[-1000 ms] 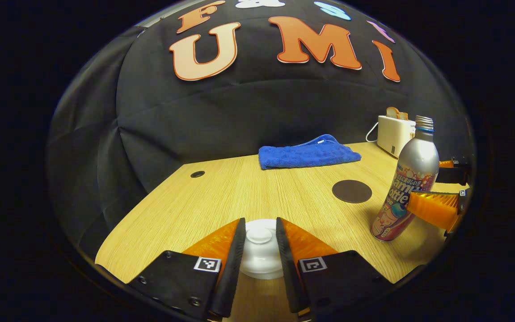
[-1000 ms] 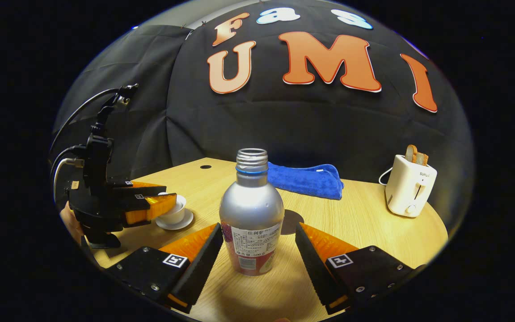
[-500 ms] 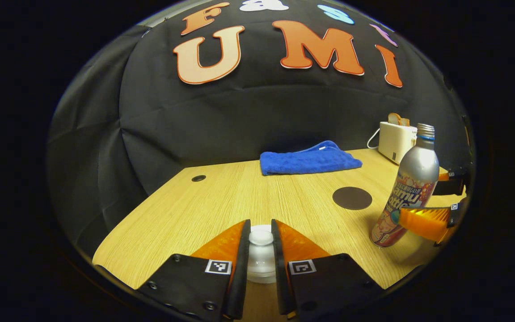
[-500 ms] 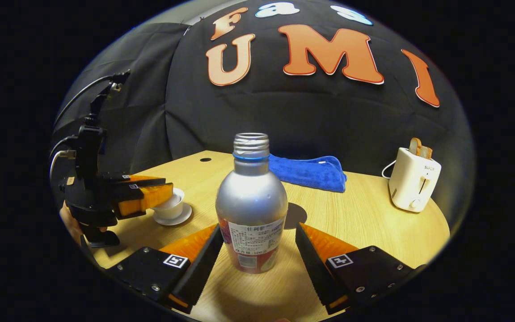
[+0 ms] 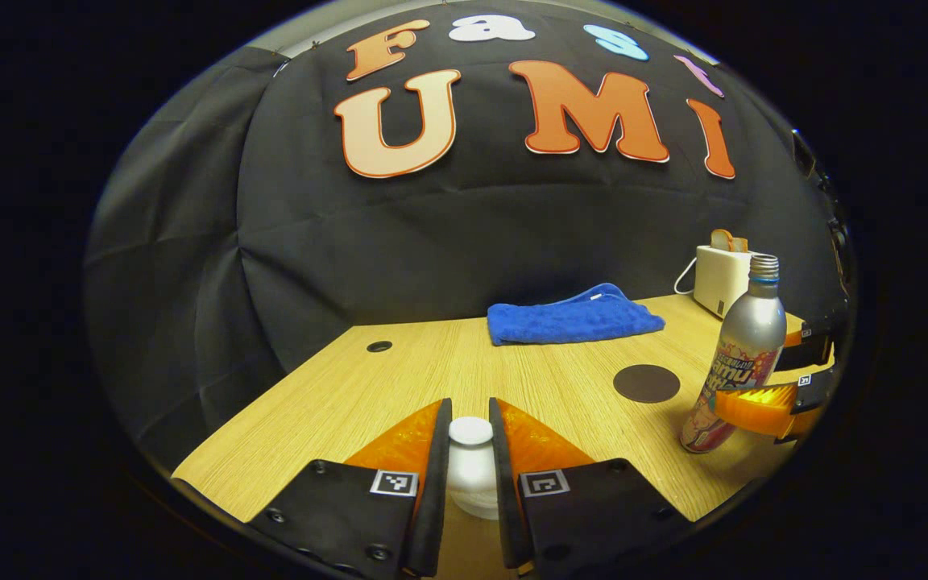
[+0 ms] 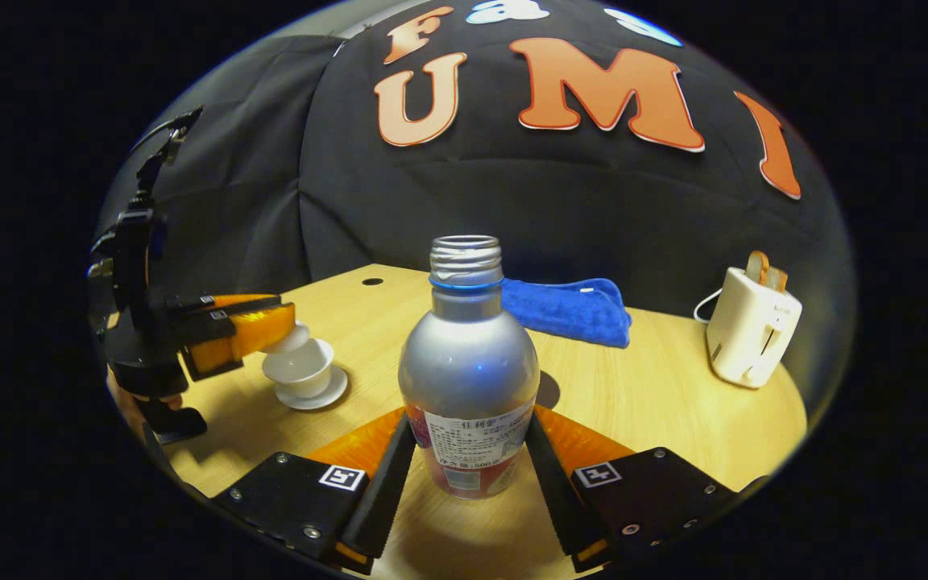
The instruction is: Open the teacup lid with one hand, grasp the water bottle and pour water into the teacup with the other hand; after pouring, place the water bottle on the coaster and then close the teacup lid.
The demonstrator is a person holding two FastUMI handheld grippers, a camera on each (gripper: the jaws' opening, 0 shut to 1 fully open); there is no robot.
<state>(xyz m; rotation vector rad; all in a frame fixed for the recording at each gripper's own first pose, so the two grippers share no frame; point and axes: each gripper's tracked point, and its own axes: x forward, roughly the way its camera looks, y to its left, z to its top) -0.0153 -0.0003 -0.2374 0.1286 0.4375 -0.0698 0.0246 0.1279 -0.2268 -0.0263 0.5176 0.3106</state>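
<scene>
In the left gripper view, the left gripper (image 5: 470,451) is clenched on the knob of the small white ceramic teacup lid (image 5: 470,467), with one finger pressing on each side. In the right gripper view the same gripper (image 6: 271,326) holds this lid (image 6: 288,338) tilted and lifted just above the white teacup (image 6: 300,372), which stands open on its white saucer (image 6: 311,396) on the light wooden desk (image 6: 657,403).

In the right gripper view, the right gripper (image 6: 468,459) is grasping the silver metal water bottle with a coloured label (image 6: 468,379); both fingers touch the lower part of the bottle. The bottle is upright, without a cap, and its bottom seems to rest on the desk, though I cannot tell this surely. In the left gripper view this bottle (image 5: 734,362) stands at the right side with the right gripper (image 5: 762,399) around it.

Just beside the bottle, a little farther, lies the round dark brown coaster (image 5: 646,383), flat on the desk and bare. Behind it is a folded blue towel (image 5: 573,316). At the far right corner stands a white toaster with slices of bread (image 6: 750,326).
</scene>
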